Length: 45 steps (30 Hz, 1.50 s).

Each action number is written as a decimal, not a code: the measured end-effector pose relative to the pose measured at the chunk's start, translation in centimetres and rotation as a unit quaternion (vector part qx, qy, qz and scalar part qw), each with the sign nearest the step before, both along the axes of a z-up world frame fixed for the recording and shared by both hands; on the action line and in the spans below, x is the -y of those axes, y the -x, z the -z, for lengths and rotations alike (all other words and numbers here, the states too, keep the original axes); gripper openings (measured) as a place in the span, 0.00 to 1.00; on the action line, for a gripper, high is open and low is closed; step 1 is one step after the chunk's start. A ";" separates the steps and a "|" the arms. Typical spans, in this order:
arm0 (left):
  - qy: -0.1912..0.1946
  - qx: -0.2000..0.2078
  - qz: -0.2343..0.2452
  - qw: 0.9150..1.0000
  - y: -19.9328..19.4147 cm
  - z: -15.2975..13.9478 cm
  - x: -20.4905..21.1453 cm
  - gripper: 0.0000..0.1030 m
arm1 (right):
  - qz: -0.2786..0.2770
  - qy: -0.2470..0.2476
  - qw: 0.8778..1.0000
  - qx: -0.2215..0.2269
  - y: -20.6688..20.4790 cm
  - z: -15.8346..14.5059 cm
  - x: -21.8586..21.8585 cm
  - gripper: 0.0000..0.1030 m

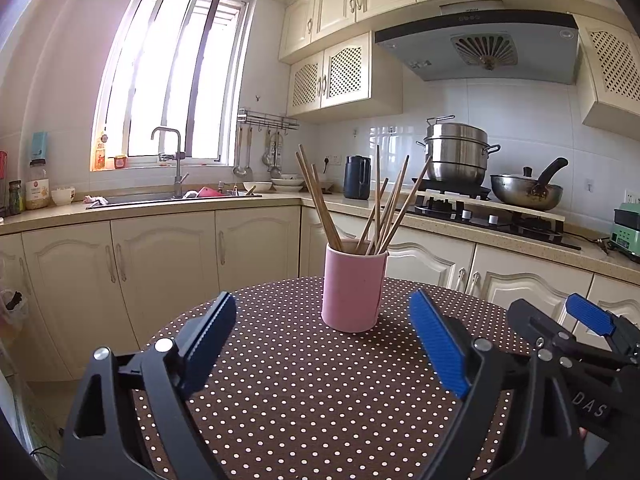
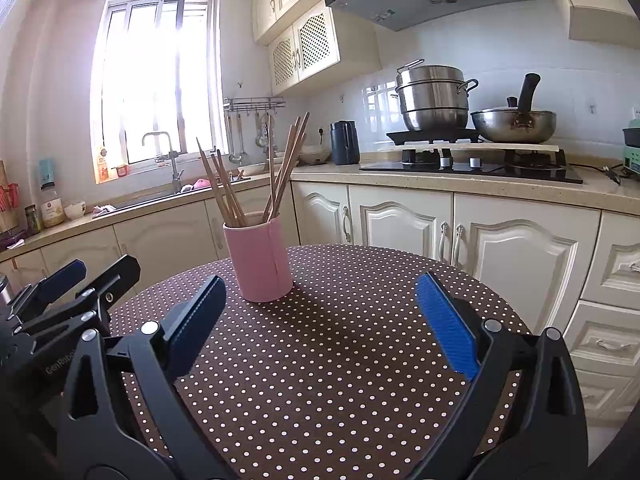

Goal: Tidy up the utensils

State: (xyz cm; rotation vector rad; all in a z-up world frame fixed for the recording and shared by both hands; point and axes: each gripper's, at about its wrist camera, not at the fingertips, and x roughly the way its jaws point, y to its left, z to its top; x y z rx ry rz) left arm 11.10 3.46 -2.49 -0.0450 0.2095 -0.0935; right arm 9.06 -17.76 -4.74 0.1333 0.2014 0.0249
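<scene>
Standing upright at frame centre on the dotted tabletop (image 1: 304, 392), pink cup (image 1: 353, 286) already packed with chopsticks (image 1: 384, 208) fanned out at loose angles. Hovering low in the frame, left tool (image 1: 322, 344) and right tool (image 2: 320, 322) both spread wide and gripping nothing, cup ahead of the pads and apart from them. Likely trouble from here: clipping a leaning stick or the rim on approach, tipping the tall, narrow cup and scattering its load off the tabletop edge.

Polka-dot table (image 1: 304, 392) — pink cup (image 1: 352, 292), upright
</scene>
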 end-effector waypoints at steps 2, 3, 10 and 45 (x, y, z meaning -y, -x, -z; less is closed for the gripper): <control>0.000 0.000 0.000 1.000 0.0 0.0 0.1 0.85 | -0.001 0.000 1.000 0.000 0.0 0.0 0.0 0.92; 0.000 0.000 -0.001 1.000 0.0 0.0 0.0 0.85 | -0.002 0.000 1.000 -0.001 0.0 0.0 0.0 0.92; 0.001 -0.001 -0.001 1.000 -0.2 0.0 0.1 0.86 | -0.005 -0.003 1.000 0.000 0.0 0.0 0.0 0.92; 0.003 -0.004 -0.002 1.000 -0.3 0.1 -0.2 0.89 | -0.007 -0.006 1.000 -0.003 -0.1 0.1 -0.2 0.92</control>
